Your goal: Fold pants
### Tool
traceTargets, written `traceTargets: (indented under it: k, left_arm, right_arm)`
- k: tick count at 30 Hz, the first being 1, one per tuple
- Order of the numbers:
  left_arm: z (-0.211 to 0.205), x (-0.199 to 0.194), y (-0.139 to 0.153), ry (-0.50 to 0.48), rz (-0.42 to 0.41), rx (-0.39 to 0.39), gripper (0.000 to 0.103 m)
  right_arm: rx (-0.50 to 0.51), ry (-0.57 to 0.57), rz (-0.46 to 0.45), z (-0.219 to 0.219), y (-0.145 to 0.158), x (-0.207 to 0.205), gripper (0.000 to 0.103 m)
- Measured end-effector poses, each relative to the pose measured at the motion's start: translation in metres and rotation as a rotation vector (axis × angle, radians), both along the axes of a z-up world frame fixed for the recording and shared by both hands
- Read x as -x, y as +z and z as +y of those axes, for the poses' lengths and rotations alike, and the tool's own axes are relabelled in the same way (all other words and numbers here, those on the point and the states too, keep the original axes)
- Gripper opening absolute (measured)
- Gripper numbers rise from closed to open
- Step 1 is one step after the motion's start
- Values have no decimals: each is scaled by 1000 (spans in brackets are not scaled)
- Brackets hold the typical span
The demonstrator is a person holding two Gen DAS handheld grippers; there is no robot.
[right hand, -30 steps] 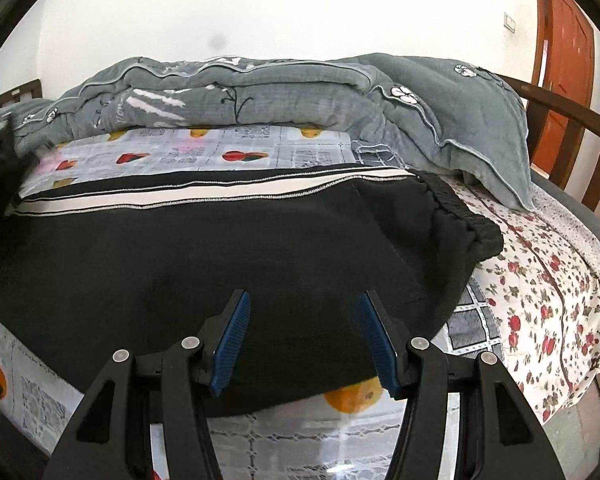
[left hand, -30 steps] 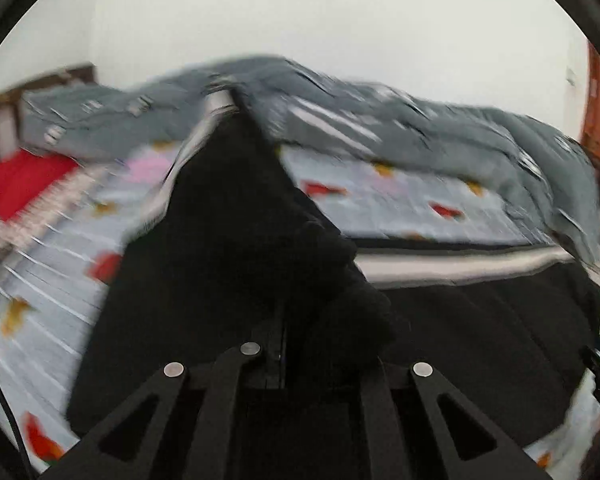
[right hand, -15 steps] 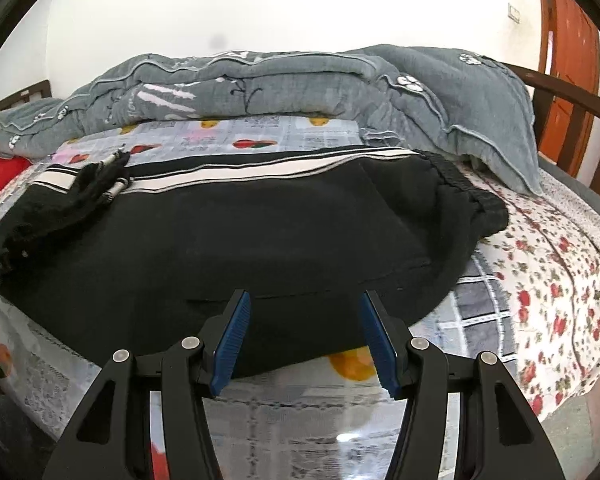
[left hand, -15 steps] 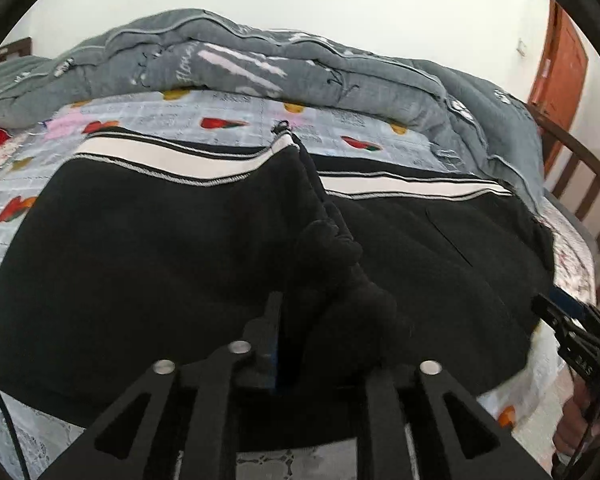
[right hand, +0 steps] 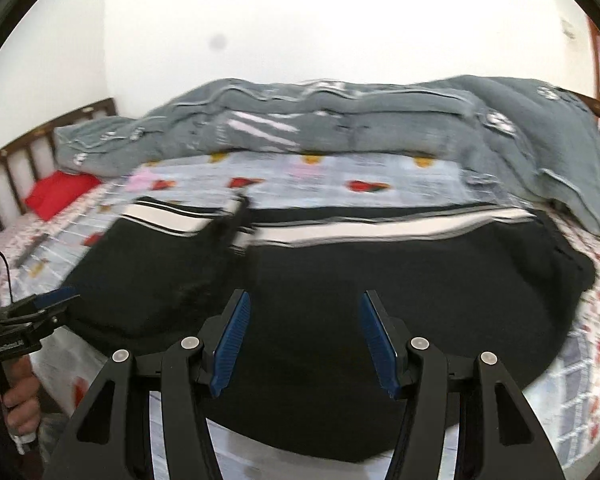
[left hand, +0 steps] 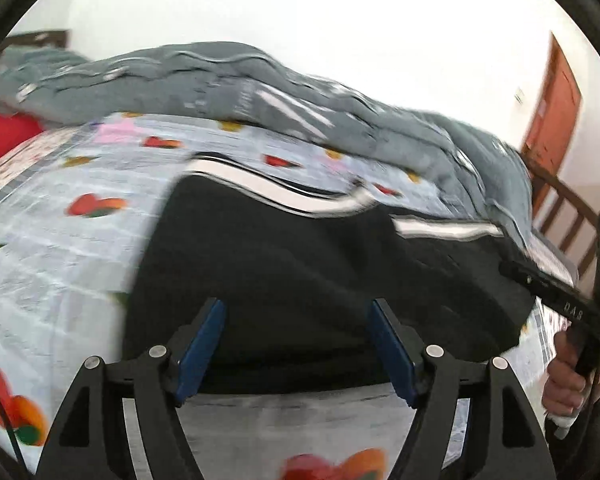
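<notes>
Black pants point(left hand: 300, 264) with a white side stripe lie folded over on the bed; they also show in the right wrist view point(right hand: 380, 280). The leg end rests on top of the upper part, its stripe doubled. My left gripper point(left hand: 296, 344) is open and empty, just in front of the pants' near edge. My right gripper point(right hand: 304, 340) is open and empty over the pants' near edge. Each gripper shows at the edge of the other's view: the right one point(left hand: 556, 296), the left one point(right hand: 40, 308).
A bed sheet point(left hand: 60, 240) with a fruit print covers the bed. A grey quilt point(right hand: 340, 120) is bunched along the far side. A red pillow point(right hand: 56, 196) lies at the far left by the wooden headboard. An orange door point(left hand: 556, 104) stands at the right.
My left gripper carried the pant leg to the right over the rest, let go of it, opened and pulled back. My right gripper stayed open and shifted slightly.
</notes>
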State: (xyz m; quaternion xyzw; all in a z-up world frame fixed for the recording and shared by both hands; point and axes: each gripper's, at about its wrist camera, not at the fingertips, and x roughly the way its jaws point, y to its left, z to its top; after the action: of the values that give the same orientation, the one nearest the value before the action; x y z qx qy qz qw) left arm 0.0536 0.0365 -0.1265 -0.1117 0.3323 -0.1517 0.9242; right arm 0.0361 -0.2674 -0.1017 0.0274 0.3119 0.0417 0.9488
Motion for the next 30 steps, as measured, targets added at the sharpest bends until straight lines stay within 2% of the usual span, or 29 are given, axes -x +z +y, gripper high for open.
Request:
traceTargets:
  k: [5,9,10,11,13,14,16,19,22,24,26,28,30]
  left_arm:
    - [55,2,-1,118,5,25,72]
    - [89,3,-6,177,9,88,72]
    - [94,3,-8,184,13,103,72]
    - [98,4,-10,190,15,111,72]
    - [105,5,-15,203,11,118,72]
    - [107,6,-16,204,9,116,72]
    - [112,6,-21,208,4,107,72]
    - [114,2,-29,209,19,114,72]
    - [111,-1,-33,195,25,118,72]
    - [110,-1,-32,193,12,105,72]
    - [109,-2,-33,196,6,102,72]
    - [110,-3,-33,199,8,111,72]
    - [111,-5,-33,201,12,114,72]
  right_arm:
    - [-44,57,25,38,-4,-22,56]
    - [-149,111,107,52,-22,-47,53]
    - [-161,122,133,54,-28,-52,42]
    - [-166,135,170,57,-37,-58,19]
    - [-145,127,182,60,-44,-56,13]
    - [-132,105,137,58,-39,-47,7]
    - [-165,125,73,53,-29,-26,7]
    - [-90,124,140,63,-49,-16,7]
    - [-65,139,123,64,-55,-11,8]
    - [-92,145,129,57,-44,-14,17]
    - [-104,130,102,51,-35,-21,43]
    - [-102,108,99,47,-32,-38,45]
    - [-128,100,141,44,-36,-64,45]
